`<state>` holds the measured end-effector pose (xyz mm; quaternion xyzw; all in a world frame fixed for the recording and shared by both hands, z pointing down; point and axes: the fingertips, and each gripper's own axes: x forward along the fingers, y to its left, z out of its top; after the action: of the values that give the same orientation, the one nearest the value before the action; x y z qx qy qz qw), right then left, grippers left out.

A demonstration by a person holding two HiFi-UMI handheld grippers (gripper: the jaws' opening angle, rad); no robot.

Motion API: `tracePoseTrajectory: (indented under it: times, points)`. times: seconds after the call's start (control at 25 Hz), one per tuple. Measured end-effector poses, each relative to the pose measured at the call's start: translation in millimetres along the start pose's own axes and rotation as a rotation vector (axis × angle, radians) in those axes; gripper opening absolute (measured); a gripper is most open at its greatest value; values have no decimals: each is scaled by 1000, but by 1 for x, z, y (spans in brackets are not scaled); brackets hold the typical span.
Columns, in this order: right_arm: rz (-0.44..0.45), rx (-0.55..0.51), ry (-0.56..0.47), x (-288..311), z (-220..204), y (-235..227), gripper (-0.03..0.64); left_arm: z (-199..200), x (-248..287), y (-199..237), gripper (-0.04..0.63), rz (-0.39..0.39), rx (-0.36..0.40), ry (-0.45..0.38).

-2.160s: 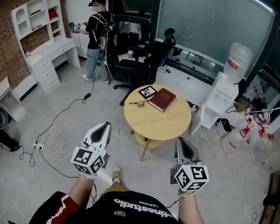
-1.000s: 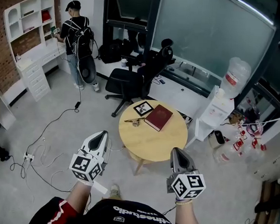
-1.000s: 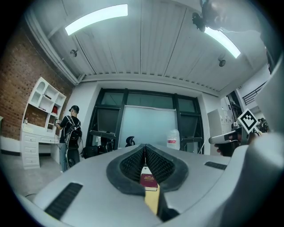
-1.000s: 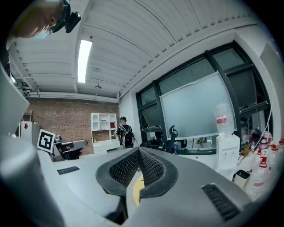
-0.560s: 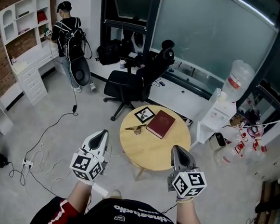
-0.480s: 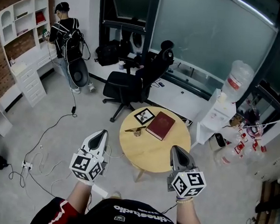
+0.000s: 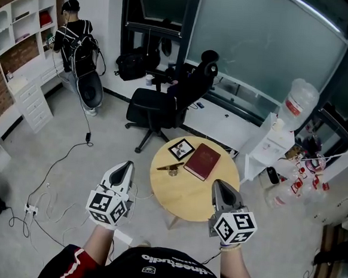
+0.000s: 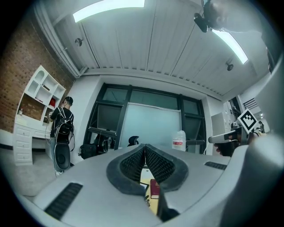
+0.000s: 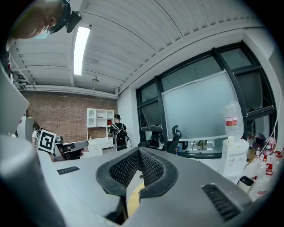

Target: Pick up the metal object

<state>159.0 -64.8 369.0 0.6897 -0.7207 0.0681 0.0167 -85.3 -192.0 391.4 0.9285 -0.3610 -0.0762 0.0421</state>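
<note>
A small brass-coloured metal object [image 7: 169, 168] lies on the round wooden table [image 7: 196, 200], left of a dark red book [image 7: 202, 161] and below a square marker card [image 7: 181, 148]. My left gripper [image 7: 124, 167] is held off the table's left side, shut and empty. My right gripper [image 7: 223, 190] hovers over the table's near right edge, also shut and empty. In the left gripper view the jaw tips [image 8: 144, 145] meet, and the book [image 8: 154, 188] shows through the gap below them. In the right gripper view the jaw tips [image 9: 139, 149] meet too, with the table top [image 9: 133, 197] below.
A black office chair [image 7: 165, 102] stands just behind the table. A person with a backpack [image 7: 74, 37] stands by white shelves [image 7: 17, 39] at the far left. A white cabinet with a water bottle [image 7: 283, 129] is at the right. Cables [image 7: 51, 180] trail over the grey floor.
The view has shifted forward and right, so the table now sits closer under my right gripper. Both grippers have stayed shut and keep their places in the view.
</note>
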Motion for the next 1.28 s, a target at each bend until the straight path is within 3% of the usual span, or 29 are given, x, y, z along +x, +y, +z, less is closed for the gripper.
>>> tracePoseTrajectory:
  times: [0.32, 0.64, 1.28]
  points:
    - [-19, -16, 11, 28, -2, 19, 28, -3, 10, 35, 20, -26, -12, -2]
    - [-18, -35, 36, 43, -1, 16, 28, -11, 20, 44, 21, -22, -39, 1]
    - [113, -50, 1, 110, 8, -12, 28, -7, 58, 38, 21, 44, 7, 4]
